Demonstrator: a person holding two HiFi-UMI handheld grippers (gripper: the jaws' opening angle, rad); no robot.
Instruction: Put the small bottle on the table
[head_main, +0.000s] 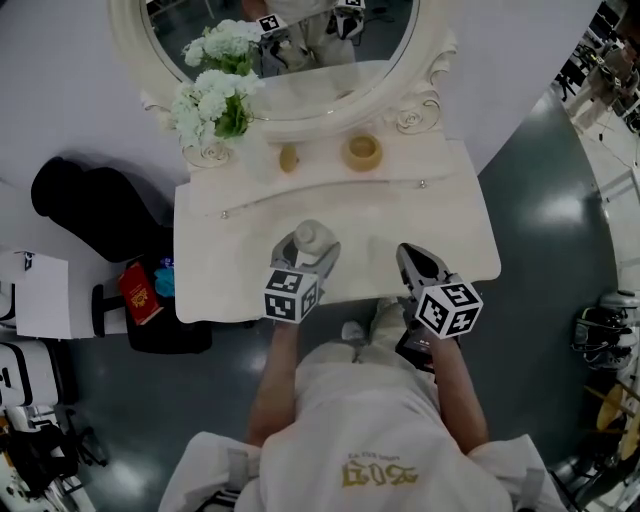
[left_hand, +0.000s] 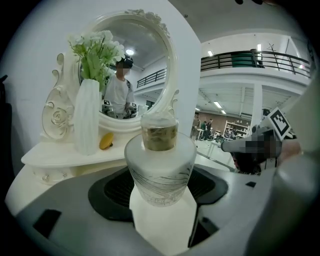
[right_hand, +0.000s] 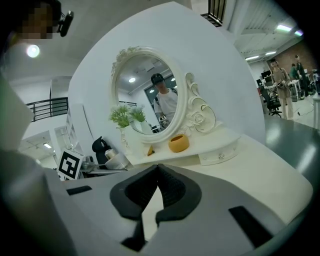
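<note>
Frosted-glass small bottle is clamped upright in the left hand-held gripper over the desk, likely for set-down; the right hand-held gripper is closed, empty.

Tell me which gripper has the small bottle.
The left gripper: its jaws grip the small bottle. The right gripper has its jaws together with nothing between them.

Small bottle in left hand-held gripper
</note>
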